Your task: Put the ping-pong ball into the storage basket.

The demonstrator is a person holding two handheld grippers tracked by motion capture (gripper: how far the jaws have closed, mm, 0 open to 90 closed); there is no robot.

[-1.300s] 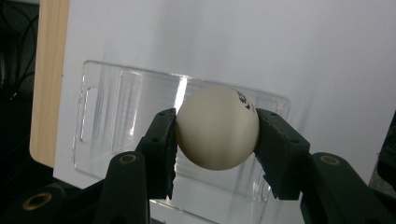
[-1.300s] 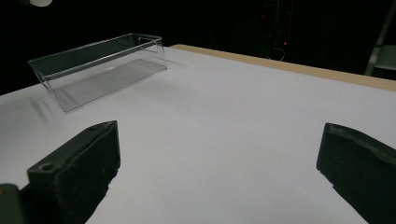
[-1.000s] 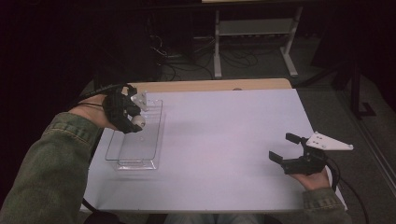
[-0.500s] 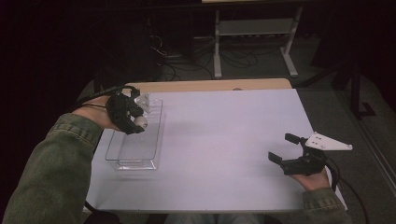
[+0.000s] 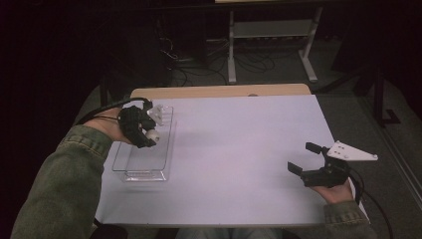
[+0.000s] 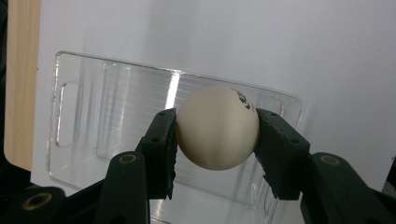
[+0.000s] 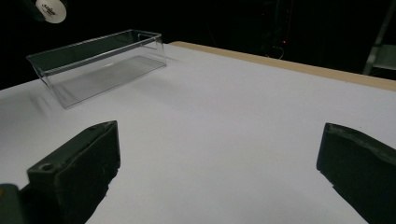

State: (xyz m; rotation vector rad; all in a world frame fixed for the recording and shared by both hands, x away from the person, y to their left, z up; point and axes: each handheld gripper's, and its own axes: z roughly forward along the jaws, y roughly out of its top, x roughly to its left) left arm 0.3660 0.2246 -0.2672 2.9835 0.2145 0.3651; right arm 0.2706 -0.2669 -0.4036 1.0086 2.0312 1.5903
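From the high view, the left gripper [image 5: 148, 130] pinches a white ball [image 5: 153, 134] above the clear tray [image 5: 144, 174] on the bench [image 5: 239, 149]; the right gripper [image 5: 304, 158], well away from the tray, stands spread. The left gripper view shows the ball [image 6: 217, 127] clamped across its middle, probably light, smooth, hard and liable to slip. The right gripper view shows the ball [image 7: 50, 10] above the tray's [image 7: 93, 63] far end

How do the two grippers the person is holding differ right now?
The left gripper has its jaws closed on a white ball; the right gripper has its jaws spread wide with nothing between them. The left gripper hangs above the clear tray at the table's left side; the right gripper sits low near the table's right edge. Both have black jaws and a trailing cable.
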